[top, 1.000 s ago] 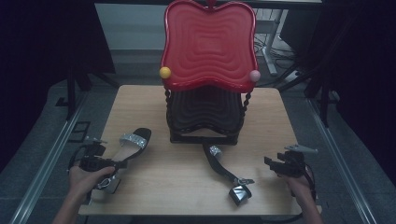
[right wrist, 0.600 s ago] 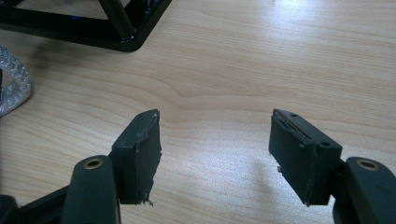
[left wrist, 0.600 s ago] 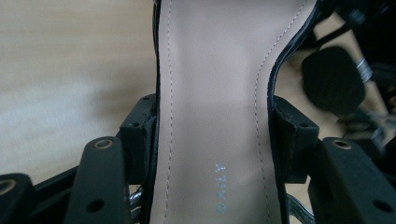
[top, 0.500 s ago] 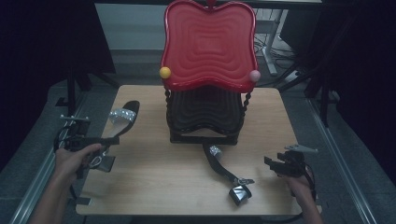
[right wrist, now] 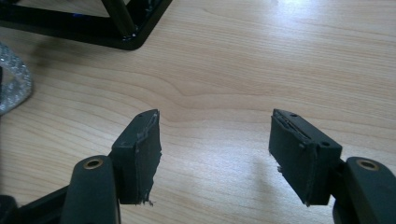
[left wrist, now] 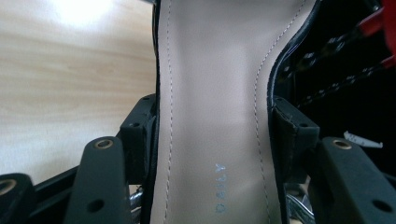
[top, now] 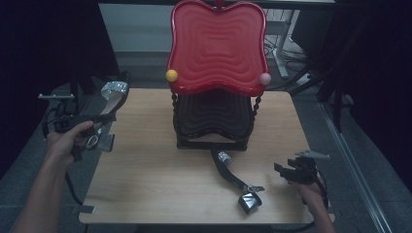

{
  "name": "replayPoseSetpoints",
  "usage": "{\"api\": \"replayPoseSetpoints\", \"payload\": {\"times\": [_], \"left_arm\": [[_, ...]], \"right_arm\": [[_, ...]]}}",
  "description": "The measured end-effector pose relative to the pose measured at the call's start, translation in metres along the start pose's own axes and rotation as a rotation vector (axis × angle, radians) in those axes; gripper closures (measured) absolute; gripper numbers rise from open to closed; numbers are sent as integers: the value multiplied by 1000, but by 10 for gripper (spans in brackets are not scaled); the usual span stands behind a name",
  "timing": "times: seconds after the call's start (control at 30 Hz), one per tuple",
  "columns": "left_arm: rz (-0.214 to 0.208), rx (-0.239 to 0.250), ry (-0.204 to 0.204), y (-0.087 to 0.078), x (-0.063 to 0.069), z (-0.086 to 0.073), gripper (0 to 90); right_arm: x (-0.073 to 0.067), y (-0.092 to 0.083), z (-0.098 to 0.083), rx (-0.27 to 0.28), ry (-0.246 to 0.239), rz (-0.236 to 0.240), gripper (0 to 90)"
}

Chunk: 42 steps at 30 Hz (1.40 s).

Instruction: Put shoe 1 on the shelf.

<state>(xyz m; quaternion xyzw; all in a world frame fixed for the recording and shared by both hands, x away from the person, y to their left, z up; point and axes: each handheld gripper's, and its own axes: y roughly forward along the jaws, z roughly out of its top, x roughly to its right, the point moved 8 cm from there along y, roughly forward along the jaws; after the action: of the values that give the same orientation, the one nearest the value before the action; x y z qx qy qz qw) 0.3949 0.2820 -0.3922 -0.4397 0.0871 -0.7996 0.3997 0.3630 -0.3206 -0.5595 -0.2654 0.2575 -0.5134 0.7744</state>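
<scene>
In the left gripper view, the left gripper (left wrist: 212, 140) has its two black pads (left wrist: 140, 135) pressed against the opposite edges of a black high-heeled sandal (left wrist: 215, 93), clamping it across the narrow waist of its beige insole. The insole runs from the bottom centre of the frame to the top centre, with faint printed lettering near the lower middle. To the left of the sandal lies the light wooden table (left wrist: 60, 84); at the upper right edge of the frame, parts of the red-and-black rack (left wrist: 373, 32) are visible.

In the high view, the left gripper (top: 92, 128) appears at the left centre of the frame, off the left edge of the table (top: 145, 194). The held sandal (top: 112, 97) rises from it toward the upper left, clear of the table surface, with its glittery silver strap uppermost.

In the right gripper view, the right gripper (right wrist: 215, 154) has its jaws spread apart with nothing between them; bare table (right wrist: 233, 70) shows in the gap. A corner of the rack base (right wrist: 93, 28) occupies the upper left, and a piece of silver strap (right wrist: 11, 79) sits at the left edge.

In the high view, the right gripper (top: 296, 170) sits at the lower right, low over the table. A second sandal (top: 235, 179) lies on the table at lower centre, well apart from this gripper. The rack (top: 216, 73), with a red wavy upper tray, stands at the centre of the frame.
</scene>
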Motion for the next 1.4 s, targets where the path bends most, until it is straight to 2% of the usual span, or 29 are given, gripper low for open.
{"api": "replayPoseSetpoints", "payload": {"times": [0.17,0.27,0.5,0.83,1.07,1.17,1.27,1.4], "left_arm": [[-7,18,9,-2,7,21,423],[-11,36,15,-4,13,35,423],[-27,71,44,-10,43,65,423],[-53,84,132,-7,121,105,423],[-37,77,178,14,171,132,423],[-30,74,192,24,186,141,423],[-39,65,203,37,200,148,423],[-40,53,213,54,214,156,423]], "right_arm": [[-3,-2,3,14,28,34,339],[-3,-2,3,15,30,35,339],[-1,-2,2,13,42,30,340],[-1,-3,2,16,43,31,340],[0,-4,2,20,41,32,341],[1,-4,2,17,39,33,340],[1,-4,2,17,40,34,341],[1,-4,1,15,39,34,340]]}}
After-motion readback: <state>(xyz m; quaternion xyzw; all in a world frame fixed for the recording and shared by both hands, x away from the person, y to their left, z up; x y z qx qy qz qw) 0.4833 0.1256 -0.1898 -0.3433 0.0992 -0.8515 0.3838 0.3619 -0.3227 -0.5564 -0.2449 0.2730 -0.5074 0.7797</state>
